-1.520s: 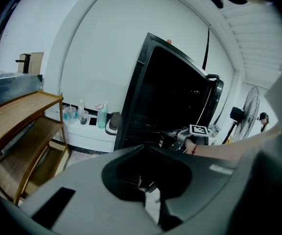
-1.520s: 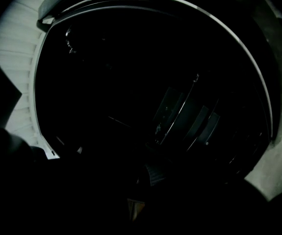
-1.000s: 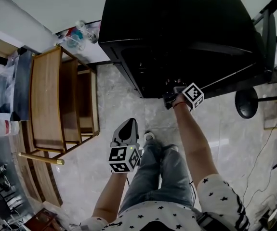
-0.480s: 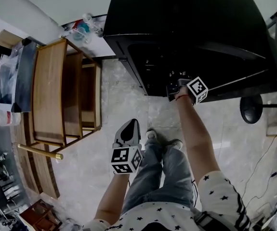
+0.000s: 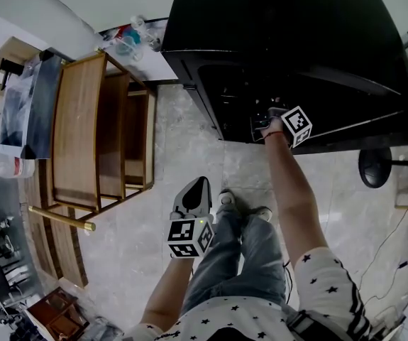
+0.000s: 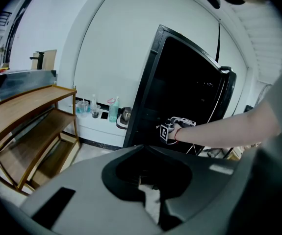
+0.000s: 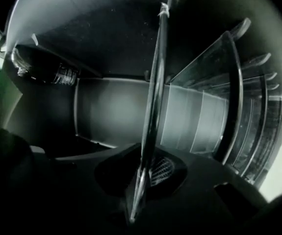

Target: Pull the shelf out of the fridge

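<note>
The black fridge [image 5: 296,34] stands open ahead of me. My right gripper [image 5: 264,123] reaches into its dark interior at arm's length. In the right gripper view a glass shelf [image 7: 153,97] runs edge-on straight away from the camera. Its near edge sits between the jaws of the right gripper [image 7: 143,180], which are closing onto it; the pads look pressed on the glass. My left gripper [image 5: 193,197] hangs low over the floor beside the person's leg, jaws together, holding nothing. From the left gripper view the fridge [image 6: 180,82] and the right gripper [image 6: 172,129] show in the distance.
A wooden rack [image 5: 83,141] stands left of the fridge, with bottles [image 5: 129,38] on a white ledge behind it. A round black stand base [image 5: 375,168] and cables lie on the floor at right. Inside the fridge are a dark bottle [image 7: 47,72] and door racks [image 7: 239,111].
The right gripper has stayed at the fridge opening while the head view drifted a little. The left gripper has hardly moved.
</note>
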Motion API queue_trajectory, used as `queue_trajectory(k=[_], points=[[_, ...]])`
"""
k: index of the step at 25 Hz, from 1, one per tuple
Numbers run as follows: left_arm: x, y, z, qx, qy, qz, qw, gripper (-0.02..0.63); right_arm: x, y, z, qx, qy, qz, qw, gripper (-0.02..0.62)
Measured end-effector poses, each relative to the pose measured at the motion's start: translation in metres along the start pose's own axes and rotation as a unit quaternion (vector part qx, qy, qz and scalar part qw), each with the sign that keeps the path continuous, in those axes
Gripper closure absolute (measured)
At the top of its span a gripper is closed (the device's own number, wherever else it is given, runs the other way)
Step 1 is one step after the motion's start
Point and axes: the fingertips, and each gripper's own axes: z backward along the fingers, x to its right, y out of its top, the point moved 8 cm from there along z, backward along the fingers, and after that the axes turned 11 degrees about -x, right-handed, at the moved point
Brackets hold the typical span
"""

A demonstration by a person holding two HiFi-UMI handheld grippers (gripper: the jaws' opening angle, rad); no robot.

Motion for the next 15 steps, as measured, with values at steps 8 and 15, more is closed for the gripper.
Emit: queue_trajectory(k=[8,15], points=[[0.0031,0.0,-0.0002,-0.004,-0.002,-0.001,1.0,0.593,0.0022,-0.0001,-0.0019,0.011,0.011,-0.023,1.0,0.586],[0.0026,0.0028,0.0019,-0.003,-0.002,-0.002,1.0,0.593,-0.0001,-0.003,0.001,0.014,0.008,-0.03,0.999,0.588]])
